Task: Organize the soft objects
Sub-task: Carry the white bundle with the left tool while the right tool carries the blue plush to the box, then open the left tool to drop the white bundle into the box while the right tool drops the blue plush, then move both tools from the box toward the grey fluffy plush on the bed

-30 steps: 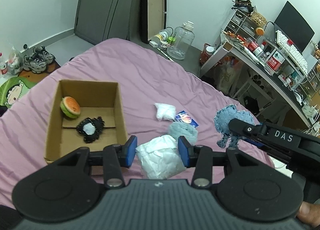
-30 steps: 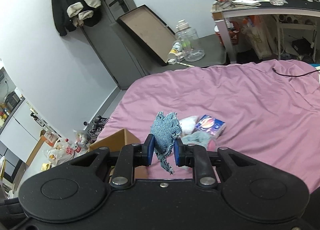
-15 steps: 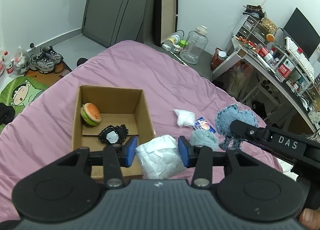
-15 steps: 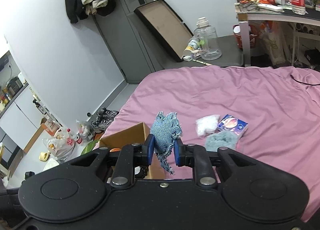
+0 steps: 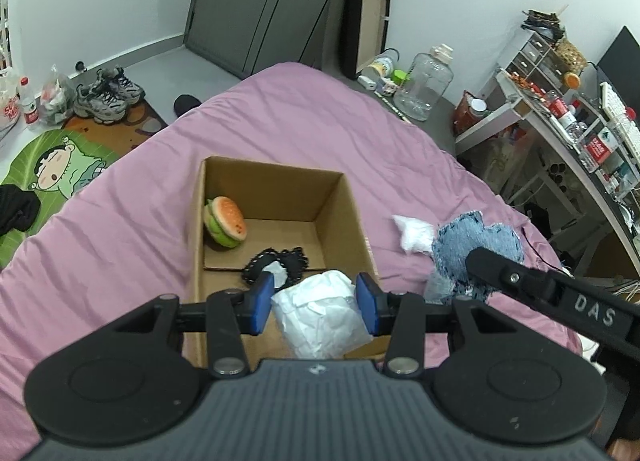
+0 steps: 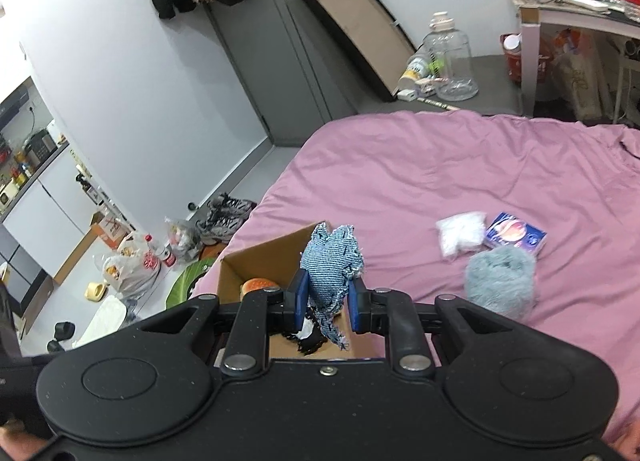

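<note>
Both hands have carried their loads across the bed toward the cardboard box (image 5: pixel 280 197), which now sits much nearer the middle of the left wrist view than a second ago. The left gripper (image 5: pixel 316 303) has its fingers closed on a crumpled white bundle (image 5: pixel 320 315), which hangs over the near wall of the box. The right gripper (image 6: pixel 326 301) has its fingers clamped tight on a scrap of blue denim (image 6: pixel 332 267), which is in the air at the right side of the box; in the right wrist view it looks over the opening.

Inside the box lie a soft burger toy (image 5: pixel 225 221) in the far left corner and a black lacy piece (image 5: pixel 276 267) near the front wall. On the bed (image 5: pixel 300 117) to the right of the box wait a small white bag (image 6: pixel 460 237), a fluffy grey-blue puff (image 6: pixel 500 283) and a small printed packet (image 6: pixel 516 235).

To finish this step well, I would bring each load fully past the box rim before letting go, since the white bundle seems only just over the near edge and could slide down outside. Lowering it toward the bare floor of the box, between the burger and the right wall, would keep it from bouncing out. Dropping one at a time should keep the two grippers from bumping over the narrow opening.
</note>
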Demonstrator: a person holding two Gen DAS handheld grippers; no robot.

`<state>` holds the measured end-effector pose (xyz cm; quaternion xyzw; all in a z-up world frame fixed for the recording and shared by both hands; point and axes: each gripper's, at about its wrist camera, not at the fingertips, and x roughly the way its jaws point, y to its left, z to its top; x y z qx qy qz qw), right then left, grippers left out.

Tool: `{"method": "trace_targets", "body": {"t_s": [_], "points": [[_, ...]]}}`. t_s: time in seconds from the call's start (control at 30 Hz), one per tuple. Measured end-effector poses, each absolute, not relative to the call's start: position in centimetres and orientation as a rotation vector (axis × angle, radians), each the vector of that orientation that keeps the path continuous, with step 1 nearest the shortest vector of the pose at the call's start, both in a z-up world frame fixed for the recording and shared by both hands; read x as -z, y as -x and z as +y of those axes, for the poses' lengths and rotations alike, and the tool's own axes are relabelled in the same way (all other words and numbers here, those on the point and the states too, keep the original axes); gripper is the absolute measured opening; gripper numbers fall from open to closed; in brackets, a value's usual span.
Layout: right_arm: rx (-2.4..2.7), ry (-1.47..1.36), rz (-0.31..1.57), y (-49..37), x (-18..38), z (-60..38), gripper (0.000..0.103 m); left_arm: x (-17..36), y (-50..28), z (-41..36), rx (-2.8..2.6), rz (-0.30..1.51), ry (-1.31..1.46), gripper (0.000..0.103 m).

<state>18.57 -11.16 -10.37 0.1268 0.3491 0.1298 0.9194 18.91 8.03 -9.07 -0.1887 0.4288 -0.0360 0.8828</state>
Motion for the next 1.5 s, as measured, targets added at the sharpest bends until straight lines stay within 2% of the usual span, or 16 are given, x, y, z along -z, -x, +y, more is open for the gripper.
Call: {"method": "trace_targets", "body": {"t_s": [0.33,0.63,0.77,0.97,1.07,1.1,1.13,1.2,1.23,1.5], "points": [[-0.315,-0.247,0.781,-20.4,12.8,-8.4,0.021,12.3,-21.3,10.8,0.026,0.97,0.424,0.044],[-0.349,-0.238,0.806,-23.4,13.1,-6.4,0.021,13.2,-23.5,11.4,-0.006,1.002,0.419,0.044],[-0.341,-0.218,0.793,-25.0,12.3,-5.7,0.021,12.9,-24.4,11.9,-0.04,0.995,0.426,0.05],[-0.354,-0.23,0.816,-26.9,12.4,-5.5,0.023,11.6,-24.6,12.0,-0.028,0.981,0.434,0.067],[-0.364,-0.242,0.825,-27.2,12.6,-5.3,0.023,10.8,-24.4,12.2,-0.034,0.964,0.432,0.071],[-0.371,-0.245,0.823,-27.3,12.5,-5.3,0.028,10.6,-24.2,12.3,-0.039,0.957,0.436,0.071],[-0.379,-0.245,0.817,-27.4,12.3,-5.2,0.044,10.4,-24.1,12.3,-0.042,0.952,0.44,0.071],[-0.382,-0.236,0.785,-27.2,11.6,-5.0,0.064,9.9,-23.9,12.4,-0.042,0.945,0.437,0.072],[-0.381,-0.23,0.766,-26.9,11.2,-5.0,0.068,9.6,-23.7,12.5,-0.042,0.939,0.433,0.072],[-0.402,-0.237,0.743,-25.1,9.4,-6.2,0.076,7.5,-22.2,11.7,-0.051,0.911,0.412,0.074]]}}
